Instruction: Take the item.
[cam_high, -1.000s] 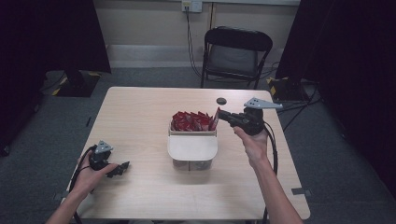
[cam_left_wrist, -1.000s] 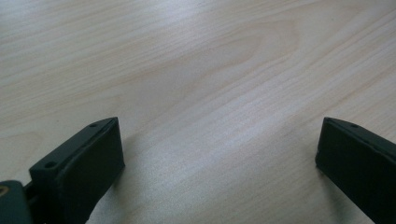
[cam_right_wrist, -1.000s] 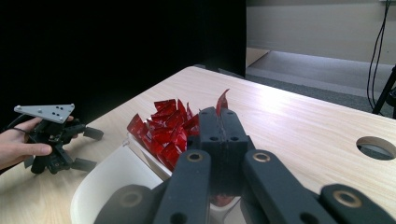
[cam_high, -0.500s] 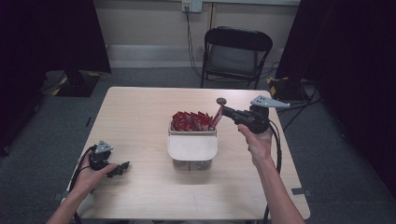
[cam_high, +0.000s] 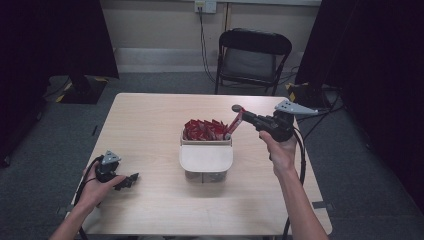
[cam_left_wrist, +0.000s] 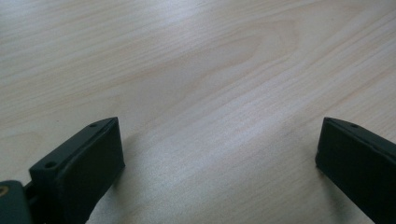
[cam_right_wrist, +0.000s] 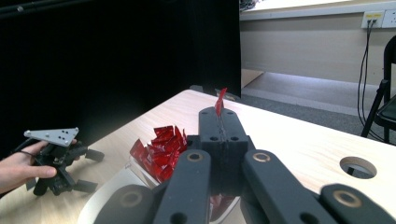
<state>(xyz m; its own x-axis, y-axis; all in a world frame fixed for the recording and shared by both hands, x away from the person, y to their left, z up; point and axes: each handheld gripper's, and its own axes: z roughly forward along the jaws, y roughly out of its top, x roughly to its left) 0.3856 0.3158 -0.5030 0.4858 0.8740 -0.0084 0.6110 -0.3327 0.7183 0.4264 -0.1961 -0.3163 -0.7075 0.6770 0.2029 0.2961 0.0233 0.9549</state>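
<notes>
On the pale wooden table (cam_high: 150, 120) a white container (cam_high: 206, 159) stands near the middle, its far compartment packed with red packets (cam_high: 202, 130) that stand on edge. The right gripper (cam_high: 234, 122) is held up at the right of the container, over its far right corner, its body level and its jaws pointing left across the table. Those jaws are pressed together on a single red packet (cam_right_wrist: 219, 101) — in the right gripper view the packet's top corner sticks up from the slit between the two black fingers (cam_right_wrist: 208, 126), clear above the rest of the packets (cam_right_wrist: 161, 147) in the container below. In the high view the same packet (cam_high: 233, 123) hangs slantwise from the jaw tips, its lower end close over the container's far right corner; whether it touches the others there cannot be told. The left gripper (cam_high: 131, 179) rests low on the near left part of the table, well apart from the container, held by the person's left hand (cam_high: 97, 185). Its jaws stand wide apart with nothing but bare wood between them — the left gripper view shows one black finger (cam_left_wrist: 88, 163) at each side of the picture. A round hole (cam_right_wrist: 358, 167) in the tabletop lies to the right of the container, and a dark folding chair (cam_high: 252, 57) stands beyond the far edge.
</notes>
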